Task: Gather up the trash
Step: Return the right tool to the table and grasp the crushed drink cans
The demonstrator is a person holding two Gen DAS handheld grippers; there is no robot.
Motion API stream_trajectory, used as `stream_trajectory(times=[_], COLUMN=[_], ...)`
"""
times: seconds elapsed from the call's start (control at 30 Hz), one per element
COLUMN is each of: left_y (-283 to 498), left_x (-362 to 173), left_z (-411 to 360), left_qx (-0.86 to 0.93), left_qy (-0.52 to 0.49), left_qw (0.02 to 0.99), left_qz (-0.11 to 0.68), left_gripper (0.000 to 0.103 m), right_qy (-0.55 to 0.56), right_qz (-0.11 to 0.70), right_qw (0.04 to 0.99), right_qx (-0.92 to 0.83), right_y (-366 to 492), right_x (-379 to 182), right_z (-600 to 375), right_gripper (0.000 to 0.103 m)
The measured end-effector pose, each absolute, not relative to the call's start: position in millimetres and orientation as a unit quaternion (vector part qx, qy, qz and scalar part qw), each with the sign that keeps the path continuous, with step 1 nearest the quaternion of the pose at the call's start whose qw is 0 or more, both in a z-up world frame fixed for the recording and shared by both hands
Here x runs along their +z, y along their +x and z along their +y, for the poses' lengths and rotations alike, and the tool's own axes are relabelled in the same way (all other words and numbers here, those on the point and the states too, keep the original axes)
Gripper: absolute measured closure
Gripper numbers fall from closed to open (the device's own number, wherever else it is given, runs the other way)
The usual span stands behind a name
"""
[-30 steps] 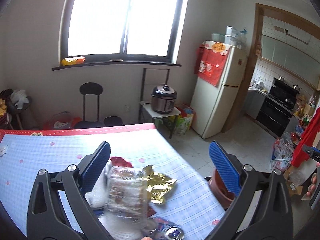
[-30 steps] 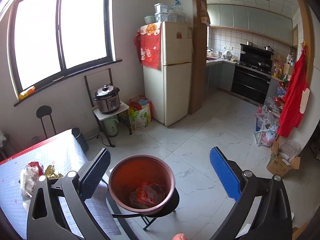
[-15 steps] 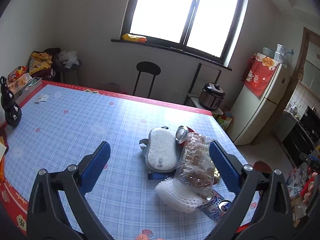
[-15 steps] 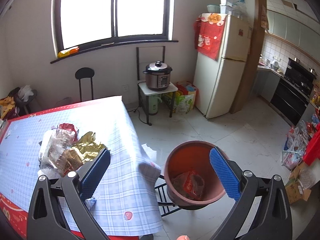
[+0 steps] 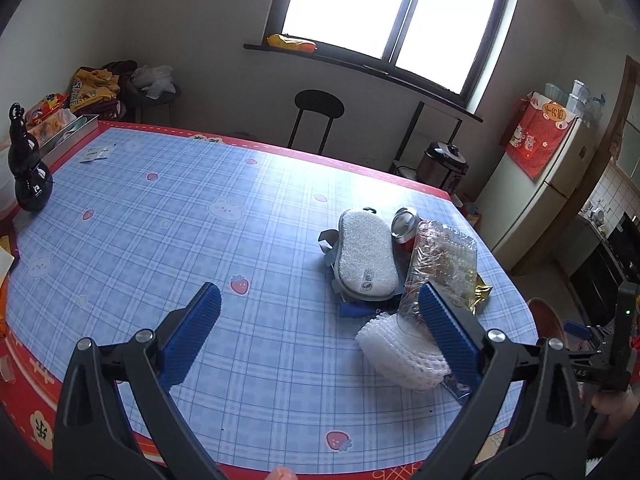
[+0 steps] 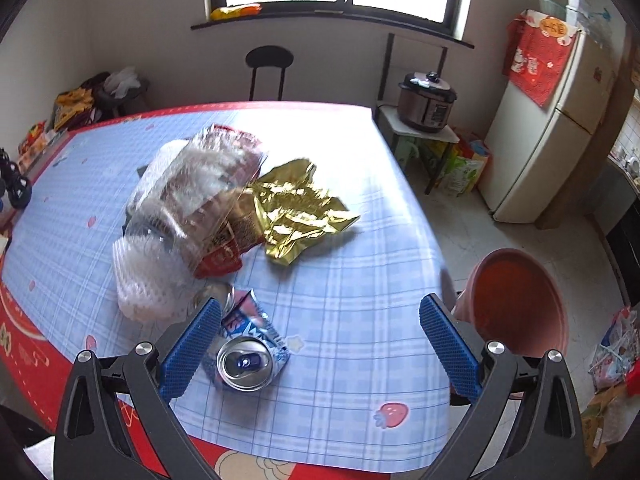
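Note:
Trash is piled on the blue checked tablecloth (image 5: 168,216): a clear plastic bag (image 6: 200,188), a gold foil wrapper (image 6: 298,210), white foam netting (image 6: 140,276), a crushed blue can (image 6: 246,354), a red can (image 5: 404,226) and a white slipper sole (image 5: 364,258). My left gripper (image 5: 320,334) is open above the table, the pile at its right finger. My right gripper (image 6: 320,338) is open too, the crushed can just inside its left finger. A red-brown bin (image 6: 516,304) stands off the table's right edge.
A black gourd-shaped bottle (image 5: 26,168) and a metal tray (image 5: 70,136) sit at the table's far left. A black chair (image 5: 318,114) stands behind the table. A rice cooker (image 6: 426,102) on a stand and a fridge (image 6: 548,120) are at the right.
Both grippers have swung left from the bin side toward the table. The right view now looks down on the trash pile; the bin has slid to its right edge.

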State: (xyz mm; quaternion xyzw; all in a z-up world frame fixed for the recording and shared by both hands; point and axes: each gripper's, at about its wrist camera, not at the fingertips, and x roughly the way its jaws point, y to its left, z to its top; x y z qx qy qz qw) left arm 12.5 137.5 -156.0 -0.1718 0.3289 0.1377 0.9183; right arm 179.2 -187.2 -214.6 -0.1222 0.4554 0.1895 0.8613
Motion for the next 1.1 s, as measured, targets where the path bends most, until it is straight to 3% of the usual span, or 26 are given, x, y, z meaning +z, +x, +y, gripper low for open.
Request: stream_trajectory(times=[0.2, 0.5, 1.1], left_y=[11.1, 15.6, 25.7], left_x=[-173.5, -189.6, -208.3], left_z=[147.9, 146.1, 103.7], left_qx=[0.134, 0.121, 0.077], left_qy=[-0.188, -0.191, -0.177], left_qw=[0.91, 0.901, 0.885], left_qz=[0.345, 0.371, 0.424], left_gripper=[0.006, 0.006, 0.006], right_qy=[-0.133, -0.11, -0.071], right_qz=[0.525, 0.57, 0.571], right_qw=[0.814, 0.79, 0.795], right_qx=[0.213, 0.197, 0.192], right_y=[170.3, 168.2, 163.0], right_x=[-265.5, -294.1, -291.9], right_z=[-161.4, -149.8, -162.8], right_gripper=[0.023, 0.038, 0.043])
